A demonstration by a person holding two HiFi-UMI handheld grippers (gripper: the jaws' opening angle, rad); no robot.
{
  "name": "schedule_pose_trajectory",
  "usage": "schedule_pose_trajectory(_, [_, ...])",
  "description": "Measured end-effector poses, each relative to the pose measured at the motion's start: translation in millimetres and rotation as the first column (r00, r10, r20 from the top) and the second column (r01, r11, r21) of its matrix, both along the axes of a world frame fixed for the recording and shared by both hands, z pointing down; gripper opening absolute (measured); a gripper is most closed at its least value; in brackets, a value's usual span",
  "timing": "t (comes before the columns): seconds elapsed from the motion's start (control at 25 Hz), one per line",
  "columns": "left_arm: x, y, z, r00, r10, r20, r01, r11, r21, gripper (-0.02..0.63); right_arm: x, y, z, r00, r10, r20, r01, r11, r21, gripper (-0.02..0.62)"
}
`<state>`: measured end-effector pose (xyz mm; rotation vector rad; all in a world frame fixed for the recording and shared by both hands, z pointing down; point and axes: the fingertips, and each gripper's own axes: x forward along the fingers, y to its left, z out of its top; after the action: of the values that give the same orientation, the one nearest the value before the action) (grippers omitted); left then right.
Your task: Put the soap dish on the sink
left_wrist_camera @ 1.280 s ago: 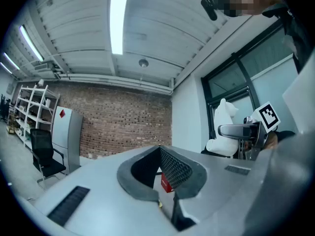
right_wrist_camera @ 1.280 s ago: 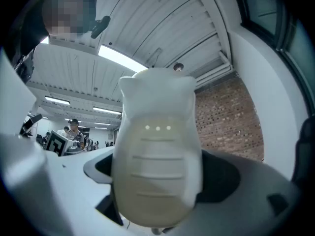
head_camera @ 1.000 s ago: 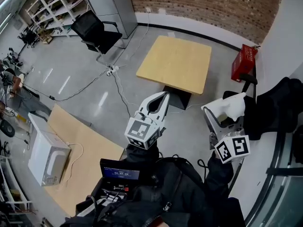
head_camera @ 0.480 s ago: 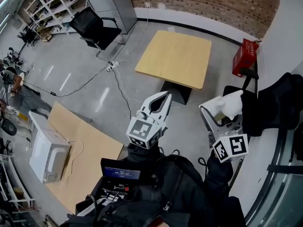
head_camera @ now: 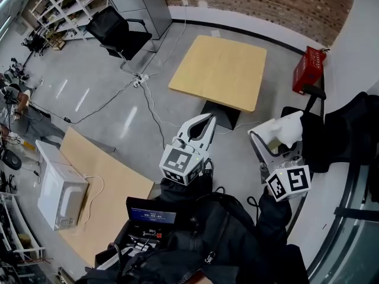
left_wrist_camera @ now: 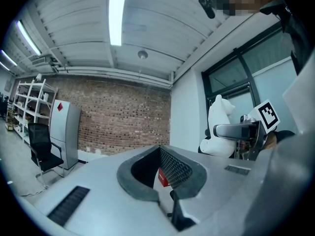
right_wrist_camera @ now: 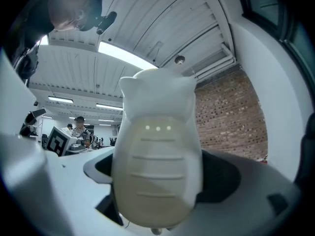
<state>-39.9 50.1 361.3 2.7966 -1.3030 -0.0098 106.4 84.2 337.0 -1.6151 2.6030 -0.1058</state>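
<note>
The soap dish (head_camera: 284, 129) is white and shaped like a small animal with two ears. My right gripper (head_camera: 271, 134) is shut on it and holds it up in the air at the right of the head view. In the right gripper view the soap dish (right_wrist_camera: 155, 151) fills the middle and hides the fingertips. My left gripper (head_camera: 207, 119) hangs at the centre, shut with its tips together and nothing between them. The left gripper view shows the left gripper (left_wrist_camera: 160, 149) with its jaws meeting, and the soap dish (left_wrist_camera: 218, 132) to its right. No sink shows in any view.
Below lies a grey floor with a square wooden table (head_camera: 219, 76), a red box (head_camera: 308, 76) by the white wall, a black chair (head_camera: 115, 34) and cables. A microwave (head_camera: 56, 194) sits on a wooden top at the left. Dark clothing (head_camera: 349, 132) and a glass pane (head_camera: 355, 235) stand at the right.
Almost nothing differs. The right gripper with the soap dish has drifted slightly left and up in the head view. The left gripper stays where it was.
</note>
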Motion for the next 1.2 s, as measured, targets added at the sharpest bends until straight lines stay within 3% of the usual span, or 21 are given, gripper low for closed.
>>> schedule_pose_trajectory(0.48, [-2,-84,-12,1.000,0.016,-0.005,-0.016,1.000,0.022,0.003,-2,-77,-8,1.000,0.015,0.001,-0.015,1.000,0.016,0.479])
schedule_pose_trajectory(1.2, [-15,-191,7,0.995,0.100,-0.025,-0.101,0.994,-0.040,0.003,-24,-181,4,0.998,0.059,-0.019,-0.059,0.998,-0.030,0.479])
